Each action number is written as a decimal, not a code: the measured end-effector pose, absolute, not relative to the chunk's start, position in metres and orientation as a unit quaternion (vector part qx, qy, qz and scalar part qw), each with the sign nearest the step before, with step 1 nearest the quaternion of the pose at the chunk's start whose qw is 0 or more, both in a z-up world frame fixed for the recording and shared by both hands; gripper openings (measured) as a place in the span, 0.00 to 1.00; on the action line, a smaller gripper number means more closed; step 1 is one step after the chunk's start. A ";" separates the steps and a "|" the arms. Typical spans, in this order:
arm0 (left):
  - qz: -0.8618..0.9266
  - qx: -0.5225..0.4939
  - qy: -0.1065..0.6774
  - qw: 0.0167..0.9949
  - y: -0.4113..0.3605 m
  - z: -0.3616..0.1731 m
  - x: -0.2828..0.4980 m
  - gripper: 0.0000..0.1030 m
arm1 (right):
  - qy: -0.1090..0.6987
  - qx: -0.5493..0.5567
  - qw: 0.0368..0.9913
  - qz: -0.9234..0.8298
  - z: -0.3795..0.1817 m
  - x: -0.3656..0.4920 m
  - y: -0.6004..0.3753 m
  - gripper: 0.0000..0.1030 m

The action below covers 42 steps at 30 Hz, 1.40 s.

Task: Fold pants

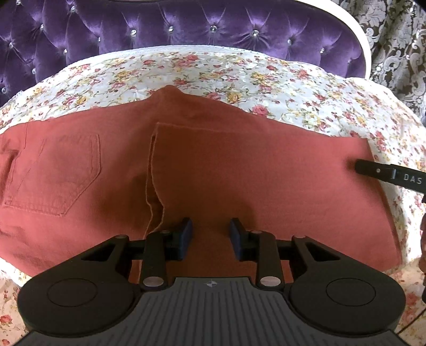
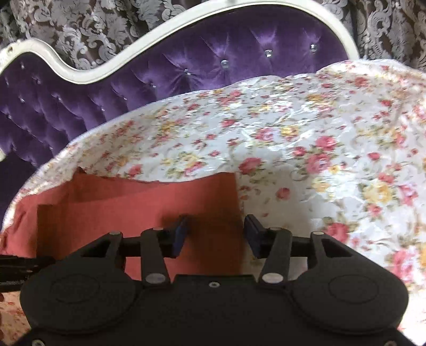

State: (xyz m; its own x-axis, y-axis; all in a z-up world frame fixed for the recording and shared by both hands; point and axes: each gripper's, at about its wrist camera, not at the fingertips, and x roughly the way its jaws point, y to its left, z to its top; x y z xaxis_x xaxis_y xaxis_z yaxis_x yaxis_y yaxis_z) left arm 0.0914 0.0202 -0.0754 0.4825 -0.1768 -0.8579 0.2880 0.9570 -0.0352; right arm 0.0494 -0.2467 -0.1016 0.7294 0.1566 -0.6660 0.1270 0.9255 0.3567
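rust-red pants (image 1: 239, 173) lie flat on the floral bedspread (image 1: 266, 77), legs already doubled over, back pocket (image 1: 58, 173) up on the left. left gripper (image 1: 210, 234) hovers over the near edge, jaws partway open w/ nothing clamped. right gripper (image 2: 215, 234) straddles the pants' right edge, jaws apart, cloth betw. them but not pinched. looks like they're setting up the next crosswise fold. next: both need to close on the edge, then carry it over evenly.

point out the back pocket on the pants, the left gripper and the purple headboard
back pocket (image 1: 57, 173): left wrist view, middle of the stitched patch
left gripper (image 1: 211, 234): left wrist view, gap midway between its fingertips
purple headboard (image 1: 186, 24): left wrist view, tufted velvet panel
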 end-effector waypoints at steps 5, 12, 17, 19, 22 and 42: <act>-0.148 0.046 0.486 0.860 0.012 -0.068 0.092 0.30 | 0.337 0.177 0.925 -0.010 -0.080 0.038 -0.256 0.13; -0.138 0.057 0.481 0.864 0.009 -0.076 0.091 0.30 | 0.399 0.158 0.903 -0.024 -0.103 0.052 -0.269 0.19; -0.148 0.043 0.476 0.866 0.017 -0.059 0.093 0.30 | 0.339 0.150 0.926 -0.073 -0.079 0.031 -0.264 0.45; -0.139 0.028 0.471 0.871 0.021 -0.053 0.106 0.30 | 0.325 0.146 0.932 -0.061 -0.071 0.023 -0.255 0.45; -0.116 0.019 0.476 0.871 0.024 -0.055 0.129 0.30 | 0.333 0.131 0.934 -0.014 -0.070 0.014 -0.234 0.45; -0.014 -0.009 0.477 0.879 0.123 -0.052 0.152 0.30 | 0.319 0.055 0.929 0.180 -0.035 0.088 -0.151 0.44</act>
State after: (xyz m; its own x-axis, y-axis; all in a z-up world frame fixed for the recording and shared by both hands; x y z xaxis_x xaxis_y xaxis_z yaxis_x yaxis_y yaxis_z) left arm 0.1516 0.1234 -0.0520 0.5453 -0.0334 -0.8376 0.0160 0.9994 -0.0295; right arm 0.0881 -0.1510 -0.0348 0.7322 0.3693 -0.5723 -0.2996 0.9292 0.2163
